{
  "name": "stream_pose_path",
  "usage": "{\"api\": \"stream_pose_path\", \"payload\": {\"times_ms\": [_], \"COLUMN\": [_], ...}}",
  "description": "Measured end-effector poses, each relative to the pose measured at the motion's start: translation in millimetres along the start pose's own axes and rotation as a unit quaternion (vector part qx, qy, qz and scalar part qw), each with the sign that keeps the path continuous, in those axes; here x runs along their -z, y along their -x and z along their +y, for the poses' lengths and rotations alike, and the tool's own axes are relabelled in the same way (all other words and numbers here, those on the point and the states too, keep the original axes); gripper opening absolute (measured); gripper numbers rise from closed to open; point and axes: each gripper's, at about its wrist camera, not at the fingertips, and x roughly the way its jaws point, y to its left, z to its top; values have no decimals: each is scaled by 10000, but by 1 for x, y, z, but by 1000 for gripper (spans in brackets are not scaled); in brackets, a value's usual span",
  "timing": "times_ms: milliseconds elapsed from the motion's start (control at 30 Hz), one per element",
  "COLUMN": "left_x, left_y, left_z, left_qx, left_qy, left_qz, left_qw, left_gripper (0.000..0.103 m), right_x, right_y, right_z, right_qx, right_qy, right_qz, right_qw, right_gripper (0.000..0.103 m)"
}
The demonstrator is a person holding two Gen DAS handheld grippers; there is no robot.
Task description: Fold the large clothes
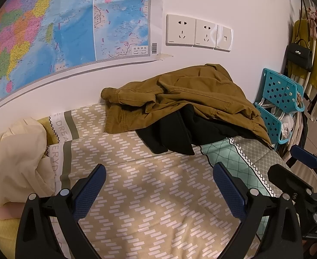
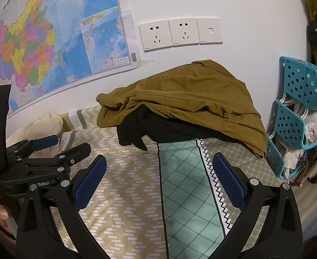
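A brown jacket (image 1: pixel 188 95) lies crumpled over a black garment (image 1: pixel 175 131) at the back of the bed, against the wall. Both also show in the right wrist view, the jacket (image 2: pixel 190 92) over the black garment (image 2: pixel 136 129). My left gripper (image 1: pixel 158 185) is open and empty above the patterned bedsheet (image 1: pixel 149 194), well short of the clothes. My right gripper (image 2: pixel 159 174) is open and empty over the sheet (image 2: pixel 180 194), also short of the pile. The right gripper shows at the right edge of the left wrist view (image 1: pixel 305 168), and the left gripper at the left of the right wrist view (image 2: pixel 57 149).
A cream cloth (image 1: pixel 14 157) is bunched at the bed's left. A blue perforated plastic rack (image 1: pixel 281 99) with hangers stands right of the bed. A wall map (image 1: pixel 50 26) and sockets (image 1: pixel 199 32) are behind. Hanging clothes and a black handbag (image 1: pixel 299 57) are far right.
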Motion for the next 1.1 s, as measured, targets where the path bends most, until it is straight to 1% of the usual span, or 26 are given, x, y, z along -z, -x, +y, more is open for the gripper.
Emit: {"api": "stream_pose_path", "payload": {"times_ms": [567,800,1000,1100], "left_x": [0,-4,-12,-17], "left_y": [1,-5,-12,-22], "left_z": [2,6,16,30], "left_qx": [-5,-1,-87,-112], "left_qy": [55,101,155,321], "left_qz": [-12,61,73,158], "left_qw": [10000,9999,9998,9993], "left_gripper": [96,96,96,96], "right_x": [-5,-12,-24,-32], "right_y": [-4,-8,-18,-27], "right_z": [6,12,20,24], "right_qx": [-62,-108,-193,-227], "right_qy": [161,326,549,762], "right_qz": [-73,-95,-86,-87], "right_qw": [9998,9994,9983,9968], "right_gripper": [97,97,97,97]}}
